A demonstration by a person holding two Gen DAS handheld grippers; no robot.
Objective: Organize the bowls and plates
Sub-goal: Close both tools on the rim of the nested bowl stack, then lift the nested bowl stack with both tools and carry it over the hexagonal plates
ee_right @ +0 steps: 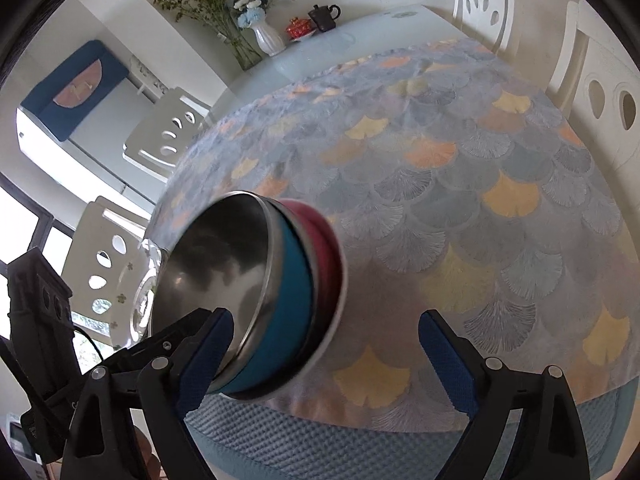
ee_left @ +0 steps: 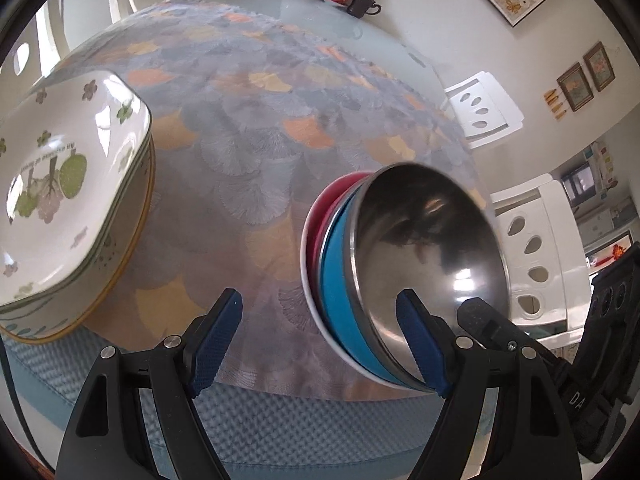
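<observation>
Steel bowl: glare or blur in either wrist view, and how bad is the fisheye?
Left wrist: steel bowl shows bright window glare low inside and a soft, smeared rim; plate stack also carries highlights. Right wrist: the bowl has a blurred rim and dim reflections, no harsh glare. Both views: strong barrel distortion bulges the tablecloth, dark vignette at the corners.

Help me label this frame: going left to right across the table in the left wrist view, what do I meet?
Stack of flower-patterned plates → bare stretch of patterned tablecloth → nested bowls: white-and-red bowl, then blue bowl, then steel bowl → white chair beyond the table edge.
</observation>
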